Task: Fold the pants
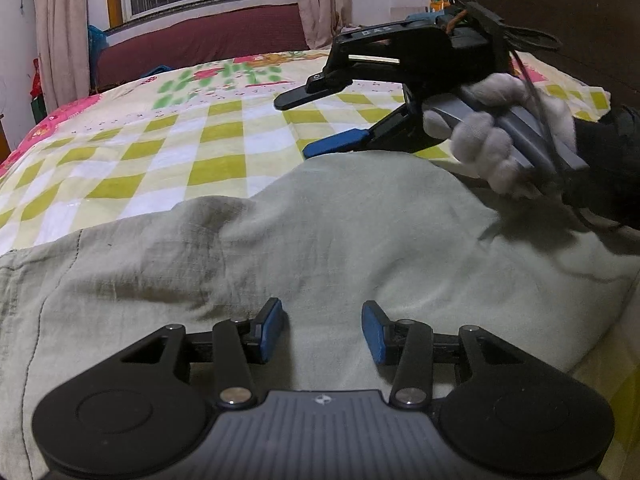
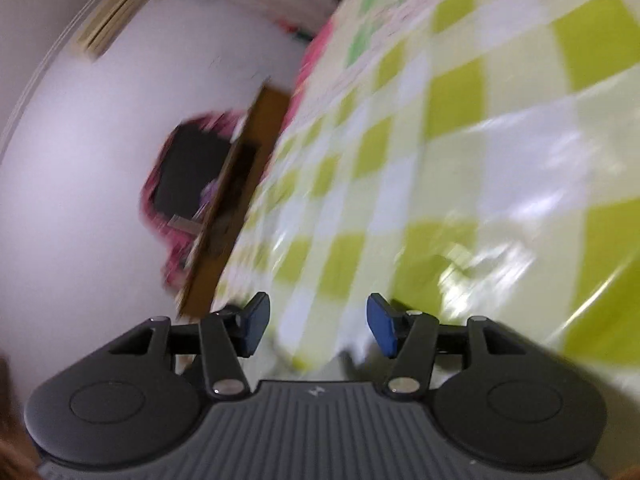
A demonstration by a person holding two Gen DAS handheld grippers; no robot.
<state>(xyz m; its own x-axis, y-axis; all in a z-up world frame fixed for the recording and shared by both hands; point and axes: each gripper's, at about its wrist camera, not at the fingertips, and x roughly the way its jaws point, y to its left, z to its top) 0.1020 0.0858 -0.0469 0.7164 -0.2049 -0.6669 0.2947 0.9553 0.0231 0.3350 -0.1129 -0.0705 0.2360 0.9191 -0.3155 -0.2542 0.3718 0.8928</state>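
Note:
Pale green pants (image 1: pixel 328 240) lie spread and rumpled across the bed in the left wrist view. My left gripper (image 1: pixel 323 330) is open and empty, just above the pants near their close edge. My right gripper (image 1: pixel 296 128) is open and empty, held in a white-gloved hand above the far edge of the pants. In the blurred, tilted right wrist view the right gripper (image 2: pixel 318 326) is open over the checked sheet, and the pants do not show there.
The bed has a yellow-green checked sheet (image 1: pixel 160 148) with a pink floral border. A dark headboard (image 1: pixel 560 12) is at the right, a maroon window seat (image 1: pixel 200 44) and curtains behind. A wooden piece of furniture (image 2: pixel 232 200) stands by the white wall beside the bed.

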